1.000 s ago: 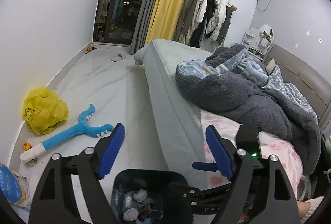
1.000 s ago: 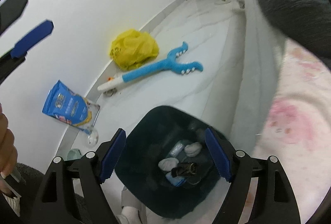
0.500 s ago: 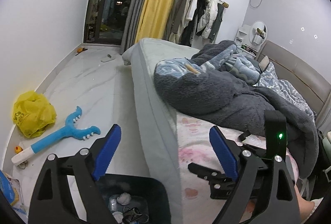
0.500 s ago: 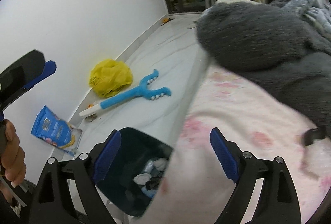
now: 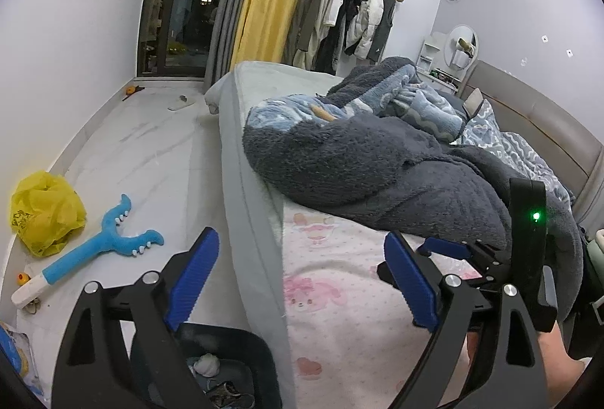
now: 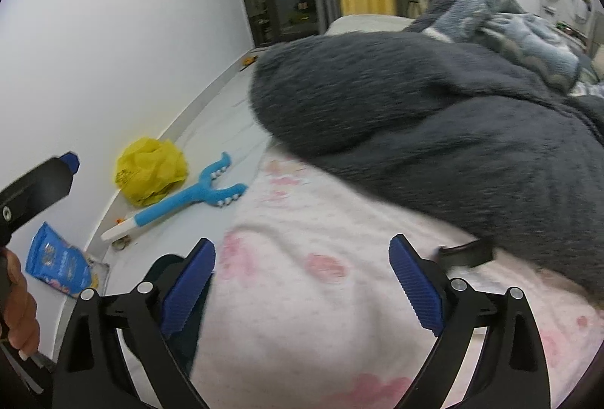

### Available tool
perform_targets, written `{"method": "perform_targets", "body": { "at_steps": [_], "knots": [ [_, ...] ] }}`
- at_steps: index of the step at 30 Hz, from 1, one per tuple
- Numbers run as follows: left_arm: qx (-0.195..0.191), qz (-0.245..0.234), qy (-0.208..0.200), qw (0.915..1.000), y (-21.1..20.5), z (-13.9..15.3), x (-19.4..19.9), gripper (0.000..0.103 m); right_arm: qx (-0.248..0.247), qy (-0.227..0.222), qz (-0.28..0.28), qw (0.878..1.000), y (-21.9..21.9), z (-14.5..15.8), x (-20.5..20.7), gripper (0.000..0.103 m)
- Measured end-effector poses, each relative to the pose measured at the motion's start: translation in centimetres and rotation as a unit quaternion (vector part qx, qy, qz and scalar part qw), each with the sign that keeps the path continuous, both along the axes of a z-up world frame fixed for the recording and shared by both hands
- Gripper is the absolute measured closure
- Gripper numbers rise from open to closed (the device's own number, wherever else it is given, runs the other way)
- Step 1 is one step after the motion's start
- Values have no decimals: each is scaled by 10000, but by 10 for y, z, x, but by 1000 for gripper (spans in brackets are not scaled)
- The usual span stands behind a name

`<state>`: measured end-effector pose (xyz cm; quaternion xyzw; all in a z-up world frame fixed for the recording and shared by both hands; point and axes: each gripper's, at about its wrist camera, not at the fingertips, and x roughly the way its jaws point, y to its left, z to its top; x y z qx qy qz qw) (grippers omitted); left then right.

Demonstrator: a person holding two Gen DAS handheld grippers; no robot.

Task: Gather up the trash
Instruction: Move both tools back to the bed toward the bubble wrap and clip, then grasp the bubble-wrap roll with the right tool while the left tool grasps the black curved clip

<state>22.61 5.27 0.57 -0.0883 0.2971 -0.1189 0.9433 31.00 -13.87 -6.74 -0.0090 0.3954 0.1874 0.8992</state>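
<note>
Bin [image 5: 226, 341] below left hand-held gripper [image 5: 302, 280]

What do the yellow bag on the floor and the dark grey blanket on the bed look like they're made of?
Yellow bag: thin plastic film, by its crumpled, slightly shiny folds. Dark grey blanket: plush fleece, probably synthetic, by its fuzzy matte pile.

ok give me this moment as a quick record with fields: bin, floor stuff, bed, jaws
bin: dark trash bin on the floor beside the bed, crumpled tissue inside
floor stuff: yellow plastic bag, blue toy, blue snack bag by the wall
bed: pink sheet, grey blanket heaped on it
jaws: left gripper and right gripper both opening, nothing between them
</note>
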Motion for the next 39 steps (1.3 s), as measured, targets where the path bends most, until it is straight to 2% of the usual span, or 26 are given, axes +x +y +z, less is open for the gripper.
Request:
{"method": "perform_targets", "body": {
  "at_steps": [8, 13, 20, 28, 29, 32, 36, 39],
  "knots": [
    [25, -118, 49, 9999, -22, -3, 6, 12, -39, 7, -552, 9985, -40, 1, 6, 7],
    [21, -192, 79, 9998, -34, -4, 9, 11, -149, 143, -780, 9967, -63, -8, 4, 7],
    [-26, -273, 63, 9996, -53, -2, 13, 11, -203, 230, -901, 9955, -83, -17, 2, 7],
    [3, -399, 155, 9991, -76, -9, 18, 10, 113, 529, -849, 9949, -102, -32, 6, 7],
    [7, -413, 166, 9990, -80, -10, 18, 10, 138, 536, -822, 9951, -103, -32, 6, 9],
    [24, -450, 190, 9988, -88, -12, 20, 10, 214, 649, -788, 9945, -106, -37, 7, 24],
    [35, -504, 233, 9984, -99, -15, 23, 10, 331, 707, -745, 9942, -113, -39, 7, 37],
    [37, -548, 257, 9982, -108, -17, 24, 10, 433, 675, -742, 9940, -120, -35, 5, 39]
  ]
}}
